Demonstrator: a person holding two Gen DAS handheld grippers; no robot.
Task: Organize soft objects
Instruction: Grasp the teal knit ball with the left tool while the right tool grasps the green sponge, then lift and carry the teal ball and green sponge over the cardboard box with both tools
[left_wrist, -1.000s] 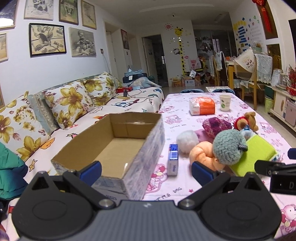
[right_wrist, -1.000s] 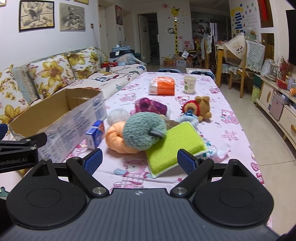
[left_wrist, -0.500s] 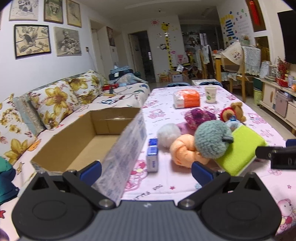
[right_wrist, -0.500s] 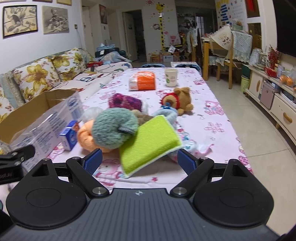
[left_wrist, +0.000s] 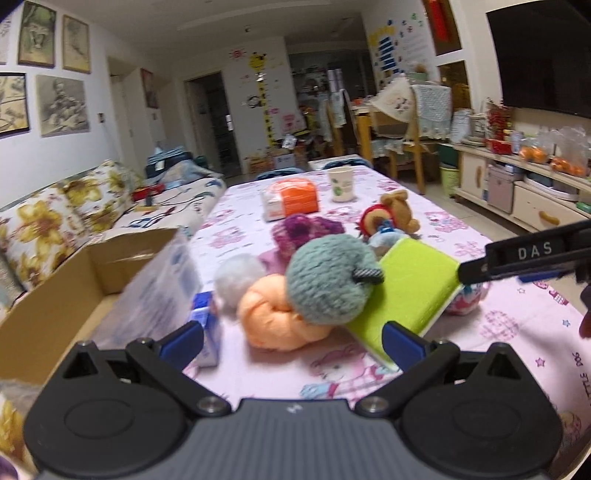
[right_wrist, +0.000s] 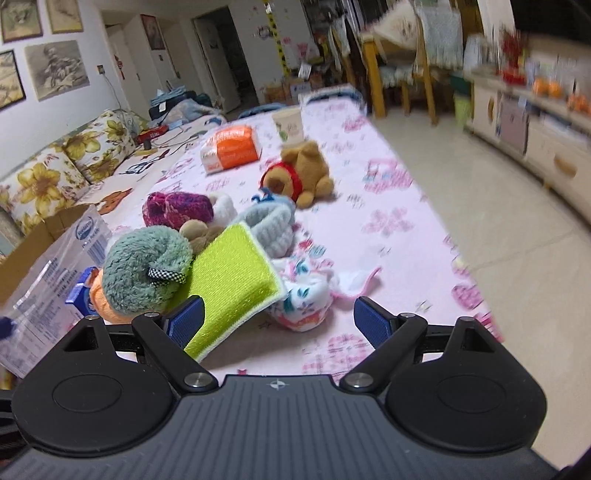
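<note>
A pile of soft things lies on the pink tablecloth: a teal fluffy ball (left_wrist: 330, 284) (right_wrist: 146, 267), an orange plush ring (left_wrist: 277, 317), a lime green pad (left_wrist: 410, 291) (right_wrist: 229, 280), a white pompom (left_wrist: 238, 282), a purple knit piece (left_wrist: 304, 230) (right_wrist: 177, 208), a bear toy (left_wrist: 389, 218) (right_wrist: 299, 173), a light blue knit piece (right_wrist: 269, 229) and a floral cloth (right_wrist: 306, 299). An open cardboard box (left_wrist: 74, 288) (right_wrist: 48, 266) stands left of them. My left gripper (left_wrist: 291, 341) is open, just short of the orange ring. My right gripper (right_wrist: 279, 317) is open, over the pad's edge and the floral cloth.
A small blue carton (left_wrist: 207, 332) stands between box and pile. An orange tissue pack (left_wrist: 291, 203) and a paper cup (left_wrist: 340, 183) sit farther back. A flowered sofa (left_wrist: 66, 210) runs along the left. The right gripper's black bar (left_wrist: 532, 258) crosses the left wrist view.
Both grippers have swung right and moved closer to the pile. The box has slid toward the left edge of both views. Both stay open and empty.
</note>
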